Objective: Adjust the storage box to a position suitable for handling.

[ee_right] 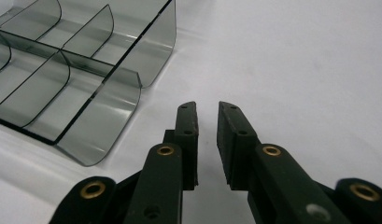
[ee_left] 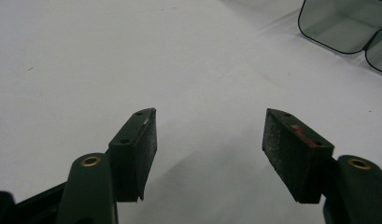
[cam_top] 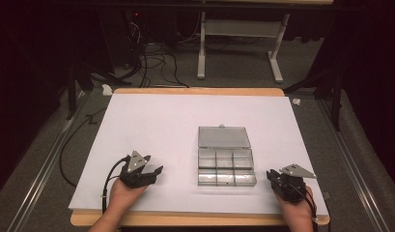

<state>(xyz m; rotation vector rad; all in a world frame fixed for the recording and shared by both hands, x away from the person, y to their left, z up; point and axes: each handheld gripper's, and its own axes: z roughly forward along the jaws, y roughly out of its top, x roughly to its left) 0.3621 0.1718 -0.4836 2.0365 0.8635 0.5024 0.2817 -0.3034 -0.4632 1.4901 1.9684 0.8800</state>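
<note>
High view: left gripper (cam_top: 154, 170) gaping wide at seven o'clock, right gripper (cam_top: 271, 175) barely parted, both empty, should approach the open box (cam_top: 226, 166) squarely.

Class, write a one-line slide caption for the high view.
Two handheld grippers, left gripper and right gripper, rest either side of an open clear compartment box on a white table.

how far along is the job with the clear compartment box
Done: the clear compartment box lies open on the white table sheet, lid flat behind it; its compartments look empty. In hand: nothing. The left gripper stands wide open over bare sheet, and the right gripper has a narrow empty gap beside the box. Left: any filling or closing, it seems.
</note>
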